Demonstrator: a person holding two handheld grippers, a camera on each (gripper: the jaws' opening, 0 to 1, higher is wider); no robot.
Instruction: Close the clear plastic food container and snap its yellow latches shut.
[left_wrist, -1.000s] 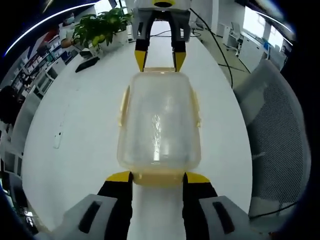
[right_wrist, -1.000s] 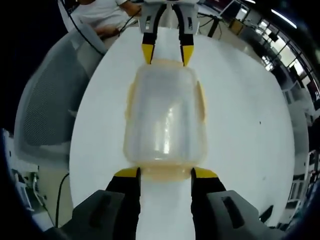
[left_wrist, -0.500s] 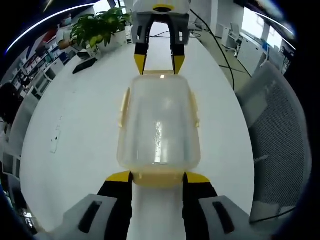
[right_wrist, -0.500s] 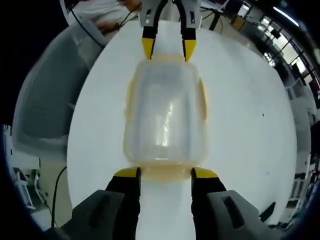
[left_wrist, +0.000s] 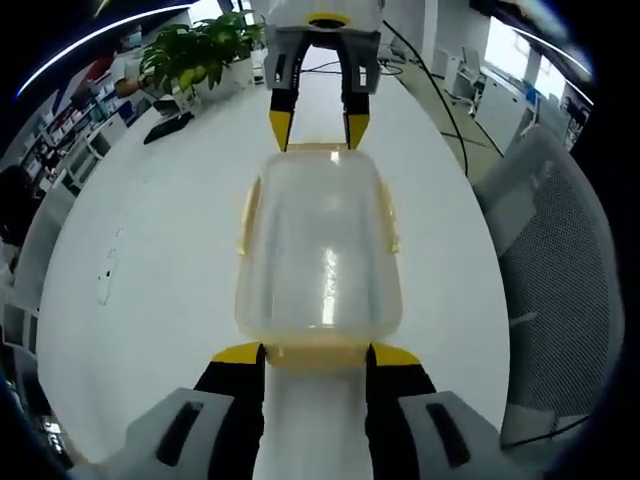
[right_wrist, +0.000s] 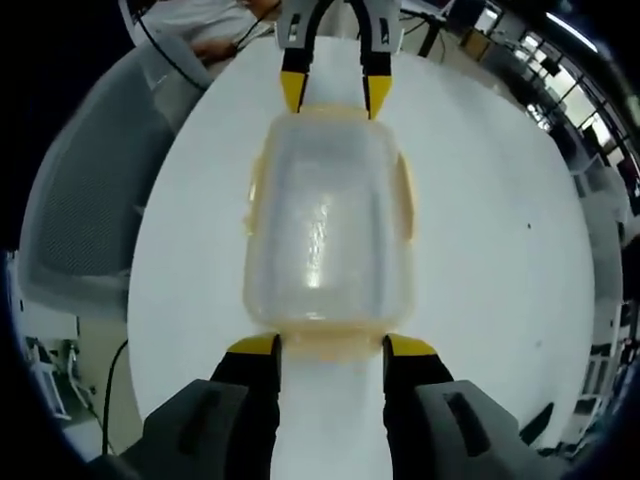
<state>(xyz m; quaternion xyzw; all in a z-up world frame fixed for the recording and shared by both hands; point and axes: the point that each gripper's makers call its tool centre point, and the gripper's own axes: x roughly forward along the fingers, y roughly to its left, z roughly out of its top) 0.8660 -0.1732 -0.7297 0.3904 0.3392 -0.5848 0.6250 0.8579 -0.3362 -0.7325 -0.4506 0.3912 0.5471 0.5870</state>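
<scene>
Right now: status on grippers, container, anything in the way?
Left gripper and right gripper open, one at each end of the container. Lid on, upright on white table. Side latches stick outward. Nothing in the way.

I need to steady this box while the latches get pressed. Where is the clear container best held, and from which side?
Hold the clear container by its short ends, coming in level along its length. The left claw and right claw already face each other there, and that probably leaves the yellow latches on the long sides free.
</scene>
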